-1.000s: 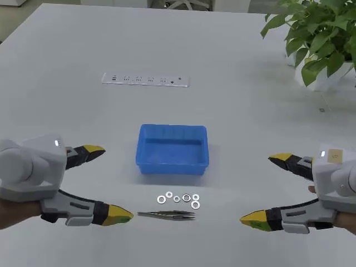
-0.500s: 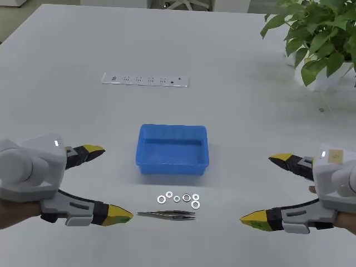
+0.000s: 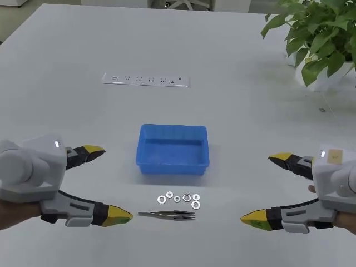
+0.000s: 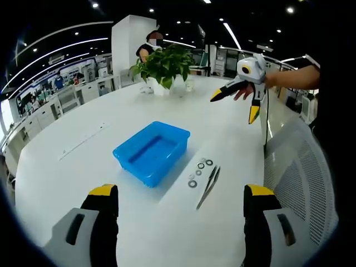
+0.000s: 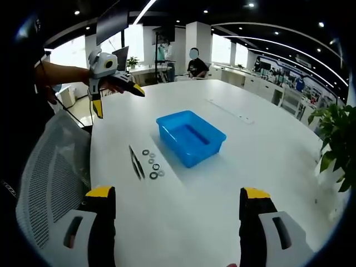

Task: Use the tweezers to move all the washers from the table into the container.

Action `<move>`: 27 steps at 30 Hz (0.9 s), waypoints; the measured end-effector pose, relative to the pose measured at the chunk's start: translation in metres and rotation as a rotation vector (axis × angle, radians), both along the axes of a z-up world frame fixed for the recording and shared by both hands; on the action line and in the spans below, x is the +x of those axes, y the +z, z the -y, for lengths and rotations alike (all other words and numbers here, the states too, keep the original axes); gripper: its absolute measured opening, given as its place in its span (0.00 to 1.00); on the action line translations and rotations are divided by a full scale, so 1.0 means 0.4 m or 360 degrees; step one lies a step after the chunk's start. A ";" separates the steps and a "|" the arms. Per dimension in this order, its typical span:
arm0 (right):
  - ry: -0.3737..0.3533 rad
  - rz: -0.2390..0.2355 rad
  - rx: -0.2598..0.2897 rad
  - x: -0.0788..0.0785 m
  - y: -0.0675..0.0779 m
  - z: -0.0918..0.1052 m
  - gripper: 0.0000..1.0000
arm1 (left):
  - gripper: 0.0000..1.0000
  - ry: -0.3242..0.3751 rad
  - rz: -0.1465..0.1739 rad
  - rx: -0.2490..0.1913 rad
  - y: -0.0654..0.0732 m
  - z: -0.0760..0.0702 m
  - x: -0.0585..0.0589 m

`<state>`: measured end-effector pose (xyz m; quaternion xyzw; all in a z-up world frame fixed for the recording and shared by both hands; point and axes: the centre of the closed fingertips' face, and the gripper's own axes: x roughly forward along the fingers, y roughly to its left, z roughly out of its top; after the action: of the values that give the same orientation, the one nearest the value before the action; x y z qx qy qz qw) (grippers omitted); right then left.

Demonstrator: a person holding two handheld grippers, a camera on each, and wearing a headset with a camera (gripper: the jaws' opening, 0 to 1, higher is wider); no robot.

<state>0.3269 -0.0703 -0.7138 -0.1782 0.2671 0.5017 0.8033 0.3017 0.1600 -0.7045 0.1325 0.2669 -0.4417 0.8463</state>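
Note:
Several small metal washers (image 3: 179, 198) lie in a short row on the white table, just in front of the empty blue container (image 3: 173, 148). Metal tweezers (image 3: 167, 214) lie flat right below the washers. My left gripper (image 3: 104, 182) hovers open at the left, its lower tip close to the tweezers' left end. At the right, my right gripper (image 3: 266, 189) is open with nothing in it. The left gripper view shows the container (image 4: 151, 152), washers (image 4: 199, 169) and tweezers (image 4: 209, 186). The right gripper view shows the container (image 5: 191, 137), washers (image 5: 153, 163) and tweezers (image 5: 136, 162).
A white power strip (image 3: 146, 80) lies farther back on the table. A potted green plant (image 3: 318, 34) stands at the far right corner. A mesh chair (image 5: 53, 167) sits at the table's near edge. People sit at desks in the background.

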 end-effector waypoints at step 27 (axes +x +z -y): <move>-0.0031 0.0026 -0.0006 0.011 0.003 0.011 0.92 | 0.99 -0.0014 0.0023 0.0007 0.003 0.003 0.005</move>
<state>0.3314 -0.0746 -0.7124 -0.1814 0.2631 0.4919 0.8099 0.3035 0.1587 -0.7033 0.1387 0.2612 -0.4439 0.8459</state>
